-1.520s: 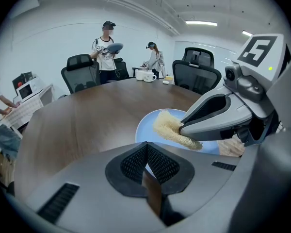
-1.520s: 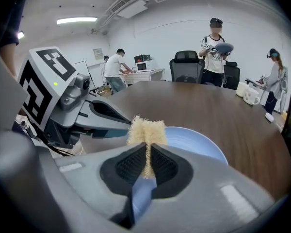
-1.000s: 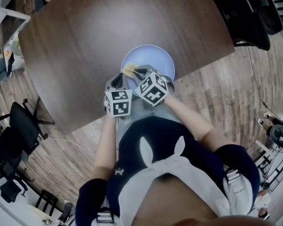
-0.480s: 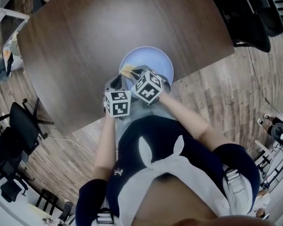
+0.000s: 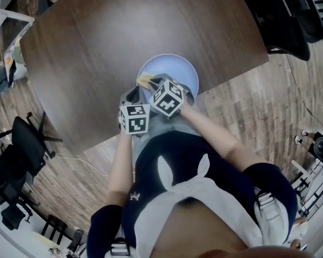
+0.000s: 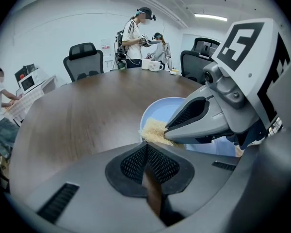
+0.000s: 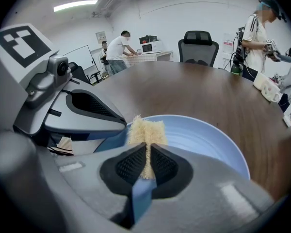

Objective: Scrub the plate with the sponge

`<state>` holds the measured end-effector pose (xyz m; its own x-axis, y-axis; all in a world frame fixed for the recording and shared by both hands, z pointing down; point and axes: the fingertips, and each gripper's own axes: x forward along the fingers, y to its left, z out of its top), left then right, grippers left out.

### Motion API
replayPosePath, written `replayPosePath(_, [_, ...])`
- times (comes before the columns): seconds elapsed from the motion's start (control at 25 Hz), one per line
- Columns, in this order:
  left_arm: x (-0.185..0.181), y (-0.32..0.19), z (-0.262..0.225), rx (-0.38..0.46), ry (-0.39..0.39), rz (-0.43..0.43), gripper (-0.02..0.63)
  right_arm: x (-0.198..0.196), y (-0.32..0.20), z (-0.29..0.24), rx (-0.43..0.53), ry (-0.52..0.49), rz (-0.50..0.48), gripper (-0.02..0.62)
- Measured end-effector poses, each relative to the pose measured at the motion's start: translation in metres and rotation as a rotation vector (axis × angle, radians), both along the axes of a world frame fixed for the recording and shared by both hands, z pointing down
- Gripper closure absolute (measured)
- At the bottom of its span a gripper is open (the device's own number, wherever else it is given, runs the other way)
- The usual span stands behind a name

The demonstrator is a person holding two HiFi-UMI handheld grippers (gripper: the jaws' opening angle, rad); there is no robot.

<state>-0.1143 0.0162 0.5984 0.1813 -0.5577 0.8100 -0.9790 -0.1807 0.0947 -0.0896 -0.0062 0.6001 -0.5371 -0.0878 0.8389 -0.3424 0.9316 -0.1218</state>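
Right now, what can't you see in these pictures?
- Head view: the plate's near part, hidden under the marker cubes.
- Right gripper view: whether the sponge touches the plate; the right tool covers its underside.
- Left gripper view: the far white things, too small to name.

Dark round wooden table [image 5: 151, 26], plank floor [image 5: 247, 106], black office chairs [image 5: 21, 144], white walls [image 6: 63, 28].

We see a pale blue plate [image 7: 203, 135] on a dark brown table [image 5: 124, 36] with a fine wood grain. The sponge [image 7: 146, 130] is straw yellow. The left gripper [image 6: 148, 147] and right gripper [image 7: 146, 152] are grey with black mesh-patterned pads. Each carries a white cube [image 5: 135, 117] printed with black square markers. The floor [image 5: 247, 106] is grey-brown planking.
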Motion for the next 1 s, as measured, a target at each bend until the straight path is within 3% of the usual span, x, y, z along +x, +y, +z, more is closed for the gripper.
replayPosePath(1.0, [-0.002, -0.002, 0.001, -0.013, -0.018, 0.021, 0.603, 0.005, -0.027, 0.001, -0.038, -0.052, 0.098, 0.571])
